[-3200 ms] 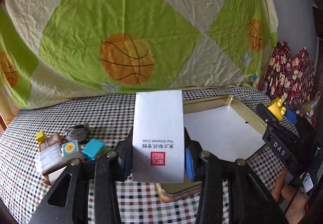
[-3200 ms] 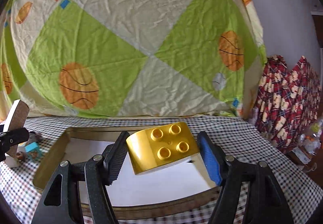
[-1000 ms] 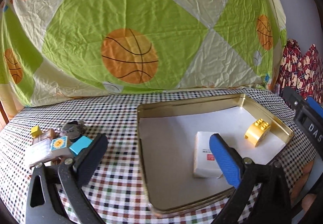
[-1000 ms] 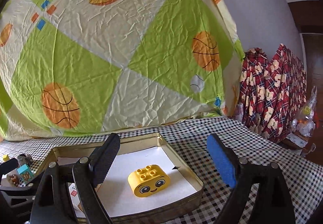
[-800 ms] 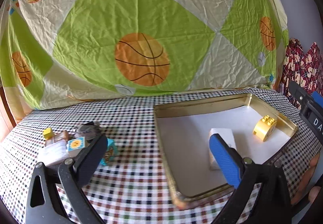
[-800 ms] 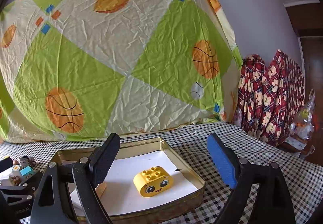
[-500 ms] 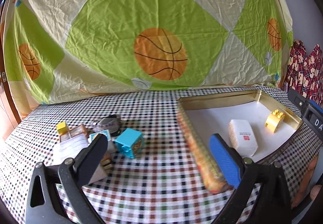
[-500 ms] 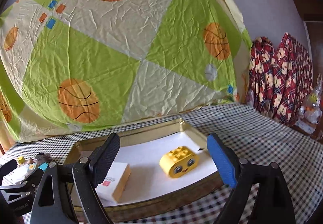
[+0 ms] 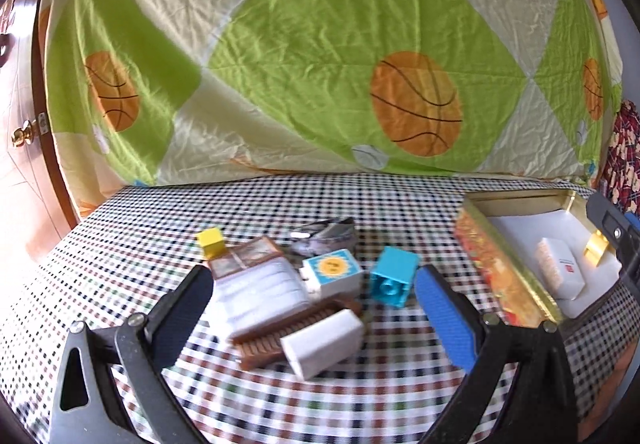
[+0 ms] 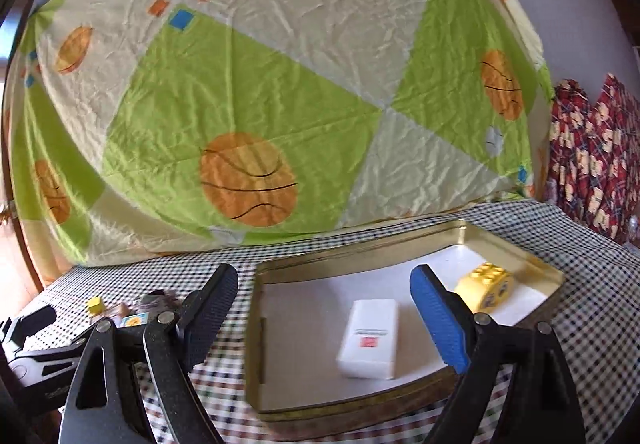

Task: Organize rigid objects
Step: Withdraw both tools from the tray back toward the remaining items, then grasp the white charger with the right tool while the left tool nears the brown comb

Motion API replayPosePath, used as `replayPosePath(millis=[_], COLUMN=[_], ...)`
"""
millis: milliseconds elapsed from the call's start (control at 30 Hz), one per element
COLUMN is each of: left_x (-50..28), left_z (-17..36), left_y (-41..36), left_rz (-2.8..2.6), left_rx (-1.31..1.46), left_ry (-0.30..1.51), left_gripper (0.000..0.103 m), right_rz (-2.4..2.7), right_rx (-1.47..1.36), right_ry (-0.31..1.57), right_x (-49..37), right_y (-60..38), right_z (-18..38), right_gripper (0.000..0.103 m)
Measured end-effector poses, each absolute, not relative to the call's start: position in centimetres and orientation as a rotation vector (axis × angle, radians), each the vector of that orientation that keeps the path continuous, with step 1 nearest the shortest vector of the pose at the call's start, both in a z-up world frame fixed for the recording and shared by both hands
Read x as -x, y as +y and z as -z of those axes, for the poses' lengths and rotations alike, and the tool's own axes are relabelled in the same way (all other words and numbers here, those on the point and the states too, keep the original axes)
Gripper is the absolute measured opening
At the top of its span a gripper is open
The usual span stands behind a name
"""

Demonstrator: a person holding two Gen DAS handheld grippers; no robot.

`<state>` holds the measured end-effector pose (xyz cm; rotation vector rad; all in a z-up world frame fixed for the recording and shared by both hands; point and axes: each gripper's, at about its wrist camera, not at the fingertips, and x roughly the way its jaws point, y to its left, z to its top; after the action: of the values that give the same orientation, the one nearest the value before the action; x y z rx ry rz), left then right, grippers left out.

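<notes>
My left gripper point(image 9: 316, 308) is open and empty over a pile of small things on the checked table: a blue brick point(image 9: 393, 277), a white block with a sun picture point(image 9: 332, 271), a white box point(image 9: 323, 342), a brown comb point(image 9: 280, 332), a small yellow cube point(image 9: 211, 240) and a clear packet point(image 9: 256, 294). My right gripper point(image 10: 324, 318) is open and empty in front of the gold tin tray point(image 10: 360, 248). In the tray lie a white box with a red seal point(image 10: 370, 340) and a yellow face brick point(image 10: 485, 286).
The tray also shows at the right of the left wrist view point(image 9: 516, 296). A basketball-print sheet point(image 9: 320, 63) hangs behind the table. A red patterned cloth point(image 10: 596, 159) stands at the far right. A wooden door with a brass knob point(image 9: 24, 133) is at the left.
Both grippers let go of the white box and yellow brick, which now lie in the tray. Both views have swung left; my left gripper now faces the pile.
</notes>
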<state>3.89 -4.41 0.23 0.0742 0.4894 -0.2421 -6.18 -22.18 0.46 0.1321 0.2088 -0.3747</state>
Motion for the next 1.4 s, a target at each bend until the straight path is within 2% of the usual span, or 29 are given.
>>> replayPosePath(millis=[400, 633, 1033, 1067, 1100, 1167, 1400], left_x=[-7.6, -9.8, -11.2, -11.2, -11.3, -11.4, -11.2], left_z=[-0.1, 0.5, 1.4, 1.4, 1.5, 1.6, 2.0], left_y=[2.8, 7.0, 7.8, 7.7, 7.6, 7.4, 6.7], left_rz=[0.156, 0.091, 0.099, 0.100, 0.104, 0.114, 0.201], left_rx=[-0.048, 0.041, 0.020, 0.015, 0.011, 0.008, -0.006], left_ry=[0.504, 0.553, 0.623, 0.625, 0.628, 0.638, 0.672], left_gripper=[0.102, 0.102, 0.102, 0.102, 0.102, 0.102, 0.102], right_rz=[0.192, 0.034, -0.080, -0.082, -0.089, -0.101, -0.081], right_rx=[-0.037, -0.017, 0.136, 0.143, 0.142, 0.123, 0.039], right_ry=[0.317, 0.521, 0.790, 0.799, 0.803, 0.796, 0.639], right_x=[2.5, -1.1, -5.6, -5.8, -6.0, -5.9, -3.6], right_y=[-15.0, -11.6, -6.6, -6.4, -6.4, -6.6, -9.2], right_z=[0.5, 2.2, 6.0, 6.2, 6.2, 6.2, 4.0], right_gripper=[0.090, 0.090, 0.090, 0.087, 0.076, 0.066, 0.066])
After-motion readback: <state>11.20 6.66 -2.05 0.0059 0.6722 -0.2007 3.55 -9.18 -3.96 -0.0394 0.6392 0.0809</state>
